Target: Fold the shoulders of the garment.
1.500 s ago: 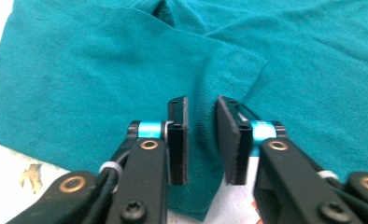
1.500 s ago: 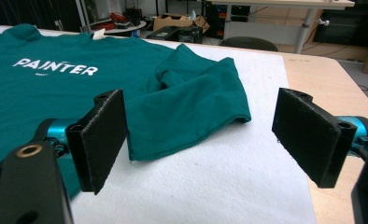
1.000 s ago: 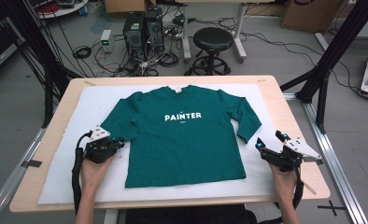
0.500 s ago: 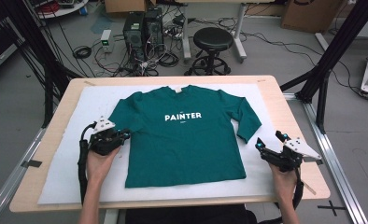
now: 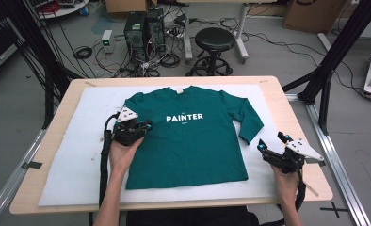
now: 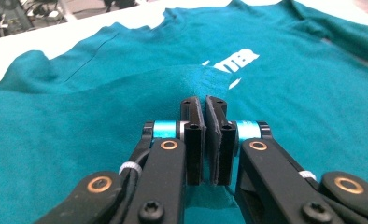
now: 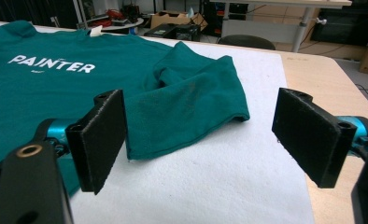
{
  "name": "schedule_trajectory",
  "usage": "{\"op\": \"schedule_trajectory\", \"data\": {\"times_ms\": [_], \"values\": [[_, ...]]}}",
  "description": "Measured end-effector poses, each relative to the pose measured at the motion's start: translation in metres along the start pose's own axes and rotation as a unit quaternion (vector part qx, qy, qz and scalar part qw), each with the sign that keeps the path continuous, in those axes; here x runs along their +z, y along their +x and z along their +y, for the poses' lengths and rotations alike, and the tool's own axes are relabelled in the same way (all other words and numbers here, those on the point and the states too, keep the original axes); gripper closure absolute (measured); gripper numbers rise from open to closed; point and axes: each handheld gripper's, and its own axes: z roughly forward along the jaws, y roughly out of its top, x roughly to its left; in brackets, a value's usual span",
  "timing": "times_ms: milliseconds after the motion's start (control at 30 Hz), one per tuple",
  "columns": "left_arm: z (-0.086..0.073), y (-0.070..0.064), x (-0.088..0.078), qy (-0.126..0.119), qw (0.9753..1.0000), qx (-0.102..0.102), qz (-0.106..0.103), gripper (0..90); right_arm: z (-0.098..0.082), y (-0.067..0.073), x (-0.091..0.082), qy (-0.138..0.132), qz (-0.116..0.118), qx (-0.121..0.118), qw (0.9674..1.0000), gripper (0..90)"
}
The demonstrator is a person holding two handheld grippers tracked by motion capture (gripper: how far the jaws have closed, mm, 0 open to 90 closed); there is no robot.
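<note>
Folding the left sleeve inward

Left gripper (image 5: 143, 127) is pinching the sleeve (image 6: 205, 79) over the shirt (image 5: 193, 141); right gripper (image 5: 270, 149) is waiting wide beside it.

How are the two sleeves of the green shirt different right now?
The left sleeve is pinched in the shut left gripper and folded over the shirt's front; the right sleeve lies loose, and the right gripper near it is open and holds nothing. The left sleeve is lifted into a ridge; the right sleeve rests flat on the white mat, angled away from the body. Both are the same teal cloth.
</note>
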Motion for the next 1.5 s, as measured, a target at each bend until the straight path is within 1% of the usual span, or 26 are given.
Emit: {"op": "schedule_trajectory", "data": {"times_ms": [133, 200, 233, 267, 300, 333, 367, 400, 433, 467, 500, 667, 700, 833, 933, 1033, 1067, 1233, 1267, 1300, 1467, 1500], "values": [[0.007, -0.014, 0.014, 0.001, 0.9998, 0.009, -0.016, 85.9, 0.0, 0.0, 0.0, 0.002, 0.001, 0.001, 1.0, 18.7], [0.009, -0.021, 0.022, 0.001, 0.9997, 0.009, -0.023, 85.9, 0.0, 0.0, 0.0, 0.003, 0.001, 0.001, 1.0, 18.7], [0.009, -0.021, 0.022, 0.001, 0.9997, 0.009, -0.023, 85.8, 0.0, 0.0, 0.0, 0.003, 0.001, 0.001, 1.0, 18.7], [0.01, -0.027, 0.03, 0.005, 0.9995, 0.012, -0.03, 85.9, 0.0, 0.0, 0.0, 0.003, 0.001, 0.001, 1.0, 18.7], [0.01, -0.027, 0.03, 0.005, 0.9995, 0.012, -0.03, 85.8, 0.0, 0.0, 0.0, 0.002, 0.001, 0.001, 1.0, 18.7], [0.011, -0.034, 0.038, 0.008, 0.9993, 0.015, -0.033, 85.8, 0.0, 0.0, 0.0, 0.003, 0.001, 0.0, 1.0, 18.7], [0.011, -0.034, 0.038, 0.008, 0.9993, 0.015, -0.033, 85.8, 0.0, 0.0, 0.0, 0.003, 0.001, 0.001, 1.0, 18.7], [0.011, -0.04, 0.044, 0.012, 0.9989, 0.022, -0.039, 85.8, 0.0, 0.0, 0.0, 0.002, 0.001, 0.001, 1.0, 18.7], [0.011, -0.04, 0.044, 0.012, 0.9989, 0.022, -0.039, 85.8, 0.0, 0.0, 0.0, 0.002, 0.001, 0.001, 1.0, 18.7], [0.012, -0.043, 0.047, 0.013, 0.9987, 0.024, -0.043, 85.8, 0.0, 0.0, 0.0, 0.002, 0.001, 0.001, 1.0, 18.7], [0.013, -0.049, 0.054, 0.013, 0.9984, 0.027, -0.048, 85.8, 0.0, 0.0, 0.0, 0.003, 0.001, 0.001, 1.0, 18.7], [0.014, -0.063, 0.067, 0.019, 0.9973, 0.037, -0.062, 85.8, 0.0, 0.0, 0.0, 0.003, 0.001, 0.001, 1.0, 18.7], [0.014, -0.063, 0.067, 0.019, 0.9973, 0.037, -0.062, 85.8, 0.0, 0.0, 0.0, 0.003, 0.0, 0.001, 1.0, 18.7], [0.015, -0.072, 0.074, 0.016, 0.9964, 0.035, -0.075, 85.8, 0.0, 0.0, 0.0, 0.005, 0.0, 0.001, 1.0, 18.7], [0.017, -0.08, 0.082, 0.019, 0.9955, 0.036, -0.086, 85.8, 0.0, 0.0, 0.001, 0.005, 0.0, 0.001, 1.0, 18.7], [0.017, -0.083, 0.085, 0.021, 0.995, 0.038, -0.09, 85.8, 0.0, 0.0, 0.001, 0.006, 0.0, 0.002, 1.0, 18.7], [0.019, -0.087, 0.089, 0.023, 0.9946, 0.042, -0.092, 85.8, 0.0, 0.0, 0.001, 0.006, -0.001, 0.002, 1.0, 18.7], [0.019, -0.093, 0.094, 0.023, 0.9941, 0.043, -0.097, 85.8, 0.0, 0.0, 0.001, 0.005, -0.001, 0.001, 1.0, 18.7], [0.019, -0.095, 0.097, 0.024, 0.9935, 0.044, -0.102, 85.8, 0.0, 0.0, 0.001, 0.006, -0.001, 0.002, 1.0, 18.7], [0.019, -0.095, 0.097, 0.024, 0.9935, 0.044, -0.102, 85.8, 0.0, 0.0, 0.001, 0.006, -0.001, 0.002, 1.0, 18.7], [0.02, -0.106, 0.102, 0.025, 0.9919, 0.048, -0.115, 85.8, 0.001, 0.0, 0.001, 0.006, -0.002, 0.001, 1.0, 18.7], [0.02, -0.107, 0.103, 0.026, 0.9916, 0.052, -0.116, 85.7, 0.001, 0.0, 0.001, 0.007, -0.001, 0.001, 1.0, 18.7]]}}
